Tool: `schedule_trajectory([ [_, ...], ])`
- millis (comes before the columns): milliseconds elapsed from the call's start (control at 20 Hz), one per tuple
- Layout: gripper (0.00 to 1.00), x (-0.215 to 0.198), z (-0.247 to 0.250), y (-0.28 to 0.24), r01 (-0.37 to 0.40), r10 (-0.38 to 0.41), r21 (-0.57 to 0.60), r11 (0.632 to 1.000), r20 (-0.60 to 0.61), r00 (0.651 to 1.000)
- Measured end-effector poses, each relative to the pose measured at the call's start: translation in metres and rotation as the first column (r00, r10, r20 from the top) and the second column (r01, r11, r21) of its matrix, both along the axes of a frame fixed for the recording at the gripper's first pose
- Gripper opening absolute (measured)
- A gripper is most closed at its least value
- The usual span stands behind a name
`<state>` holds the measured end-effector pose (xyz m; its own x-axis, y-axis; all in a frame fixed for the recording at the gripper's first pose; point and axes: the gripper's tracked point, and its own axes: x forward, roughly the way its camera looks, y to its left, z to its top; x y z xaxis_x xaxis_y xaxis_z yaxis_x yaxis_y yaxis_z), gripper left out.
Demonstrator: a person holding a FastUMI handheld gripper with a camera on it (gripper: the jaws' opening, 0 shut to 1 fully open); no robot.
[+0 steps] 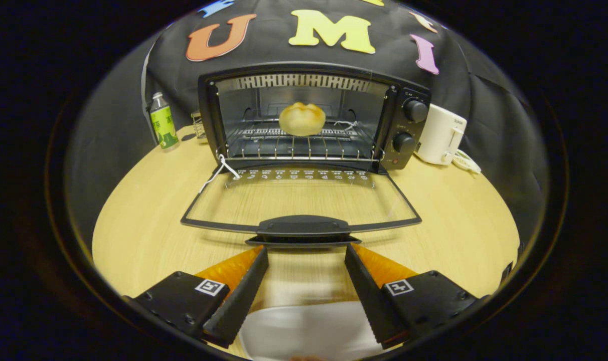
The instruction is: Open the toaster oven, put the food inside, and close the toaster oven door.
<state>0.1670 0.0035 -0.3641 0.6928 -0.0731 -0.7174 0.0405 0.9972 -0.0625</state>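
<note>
A black toaster oven (404,125) stands at the back of the wooden table with its glass door (304,200) folded down flat toward me. A round golden bun (302,119) rests on the wire rack (294,148) inside. The door's black handle (303,226) lies just ahead of my fingertips. My gripper (306,250) is open, its two fingers spread about as wide as the handle, with nothing between them. A white plate (309,331) lies under the fingers, close to me.
A green-labelled bottle (162,122) stands left of the oven. A white appliance (440,134) with a cord sits to its right. A white string (218,170) hangs from the door's left hinge. Bare tabletop (454,220) flanks the door.
</note>
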Motion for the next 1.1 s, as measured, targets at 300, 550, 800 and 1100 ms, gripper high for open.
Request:
schedule_trajectory([
  [300, 1.00, 0.001, 0.004, 0.001, -0.006, 0.004, -0.044, 0.999, -0.054, 0.999],
  [550, 1.00, 0.001, 0.011, 0.001, -0.004, 0.004, -0.005, 1.000, -0.041, 0.999],
  [800, 1.00, 0.000, 0.030, 0.001, -0.007, 0.007, 0.006, 1.000, 0.003, 1.000],
  [1100, 1.00, 0.038, 0.097, 0.003, 0.005, -0.049, 0.153, 0.988, 0.288, 0.957],
])
